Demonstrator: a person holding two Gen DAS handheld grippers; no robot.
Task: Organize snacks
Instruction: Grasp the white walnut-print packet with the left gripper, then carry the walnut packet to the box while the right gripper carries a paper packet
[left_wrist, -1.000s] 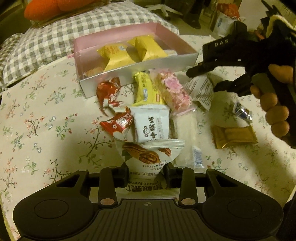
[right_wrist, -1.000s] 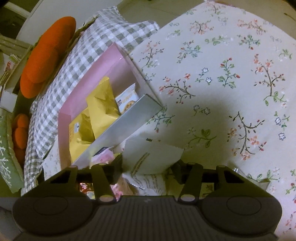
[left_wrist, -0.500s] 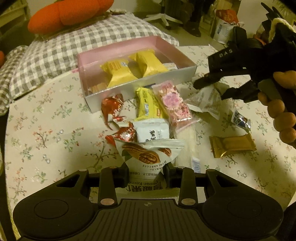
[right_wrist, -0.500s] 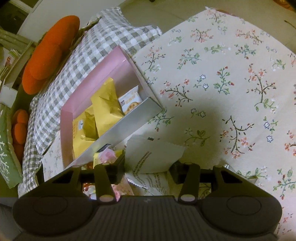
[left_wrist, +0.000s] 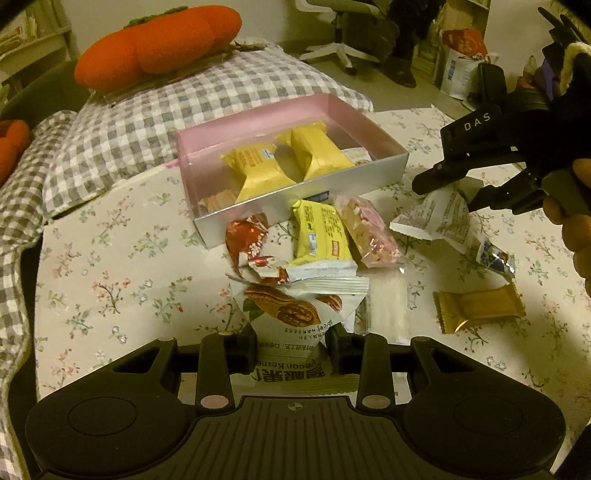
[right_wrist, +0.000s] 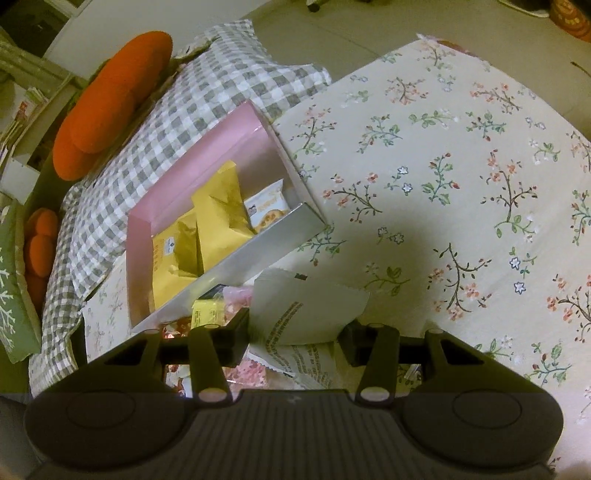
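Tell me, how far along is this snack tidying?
Partly done. A few yellow packets already lie in the pink box. The left gripper holds a pecan packet; the right gripper holds a white packet. Several snacks remain loose on the tablecloth.

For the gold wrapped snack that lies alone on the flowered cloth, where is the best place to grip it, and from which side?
Grip the gold wrapped snack across its flat middle, coming from above. It lies flat with crimped ends left and right, and bare flowered cloth around it leaves room for both fingers on its long edges.
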